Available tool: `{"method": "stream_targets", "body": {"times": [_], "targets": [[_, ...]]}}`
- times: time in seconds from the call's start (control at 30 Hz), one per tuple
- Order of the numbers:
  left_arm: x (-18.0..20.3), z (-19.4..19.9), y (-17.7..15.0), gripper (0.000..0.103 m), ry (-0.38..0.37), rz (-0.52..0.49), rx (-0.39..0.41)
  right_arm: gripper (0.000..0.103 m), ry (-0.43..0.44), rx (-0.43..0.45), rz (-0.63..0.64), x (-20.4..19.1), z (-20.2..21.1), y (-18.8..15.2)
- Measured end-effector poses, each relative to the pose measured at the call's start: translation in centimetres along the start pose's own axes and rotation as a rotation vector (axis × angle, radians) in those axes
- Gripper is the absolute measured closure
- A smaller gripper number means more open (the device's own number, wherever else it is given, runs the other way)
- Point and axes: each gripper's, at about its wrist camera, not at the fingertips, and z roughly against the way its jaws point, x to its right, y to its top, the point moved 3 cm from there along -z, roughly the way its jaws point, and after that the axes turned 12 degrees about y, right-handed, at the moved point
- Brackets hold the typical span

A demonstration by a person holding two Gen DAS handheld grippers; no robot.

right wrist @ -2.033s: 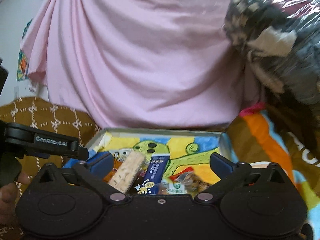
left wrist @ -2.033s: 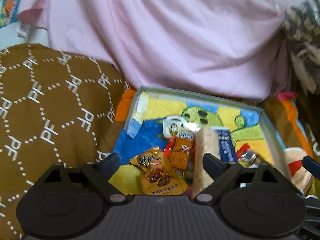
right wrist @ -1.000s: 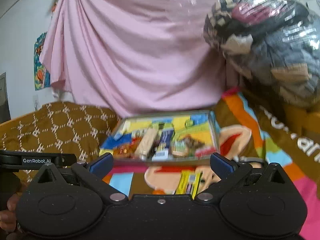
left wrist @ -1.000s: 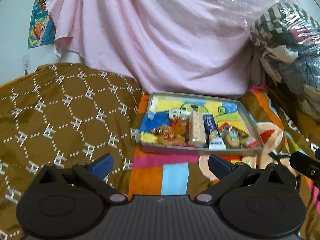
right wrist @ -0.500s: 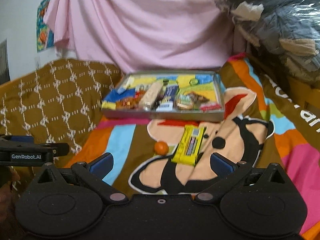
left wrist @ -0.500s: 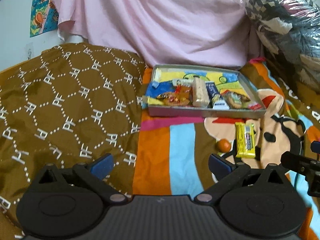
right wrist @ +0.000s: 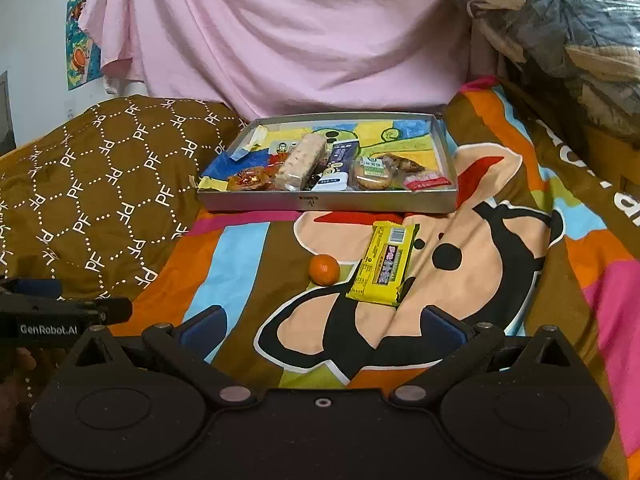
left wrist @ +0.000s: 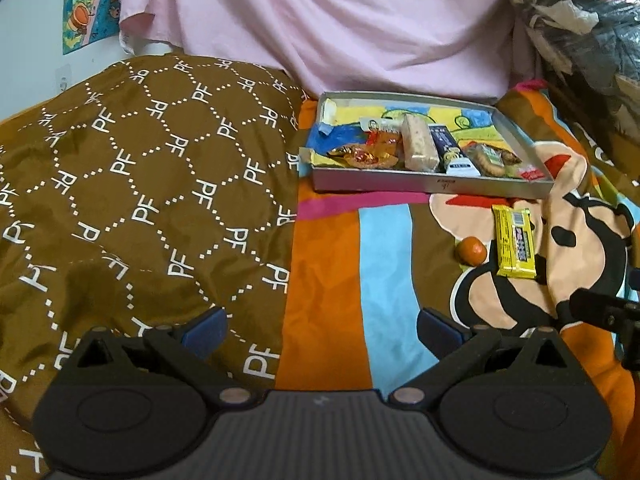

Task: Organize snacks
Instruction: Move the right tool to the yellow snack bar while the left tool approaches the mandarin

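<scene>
A grey metal tray (left wrist: 432, 185) (right wrist: 328, 202) with a cartoon-printed floor lies on the bed and holds several wrapped snacks in a row. In front of it, on the colourful blanket, lie a yellow snack packet (left wrist: 515, 241) (right wrist: 385, 267) and a small orange fruit (left wrist: 471, 251) (right wrist: 324, 269). My left gripper (left wrist: 322, 330) stands open well short of the tray, with nothing between its fingers. My right gripper (right wrist: 322, 330) is open too, just in front of the yellow packet and the fruit. The left gripper's side (right wrist: 60, 316) shows in the right wrist view.
A brown patterned pillow (left wrist: 140, 184) (right wrist: 104, 184) fills the left. Pink cloth (left wrist: 340, 20) hangs behind the tray. A plastic-wrapped bundle of bedding (right wrist: 560, 32) is piled at the right. Bare blanket (right wrist: 248, 264) lies between the grippers and the tray.
Both grippers have pulled back from right over the tray to well in front of it. The yellow packet and the orange fruit have come into view. Both stayed open.
</scene>
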Motion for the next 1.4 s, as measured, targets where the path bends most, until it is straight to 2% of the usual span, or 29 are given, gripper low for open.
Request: {"method": "stream_targets", "body": {"times": [0.33,0.53,1.0,1.17,1.23,1.4], "targets": [[1.1,-1.2,-0.3,0.000,-0.006,-0.027,-0.025,0.001,0.033,-0.029,-0.078,1.3,-1.2,-0.1],[2.2,-2.0,-0.2,0.000,-0.016,-0.051,-0.025,0.001,0.039,-0.035,-0.079,2.0,-2.3,0.3],[4.6,-5.6,0.5,0.000,-0.066,-0.099,-0.037,0.001,0.078,0.044,-0.057,4.0,-5.9,1.6],[5.8,-6.9,1.1,0.000,-0.083,-0.133,-0.016,0.001,0.048,0.050,-0.069,5.7,-8.5,3.0],[6.3,-7.4,1.3,0.000,-0.090,-0.148,-0.007,0.003,0.031,0.052,-0.095,6.8,-9.8,3.8],[7.9,-8.7,1.8,0.000,-0.123,-0.186,0.008,0.017,0.001,0.025,-0.121,8.9,-12.8,5.0]]}}
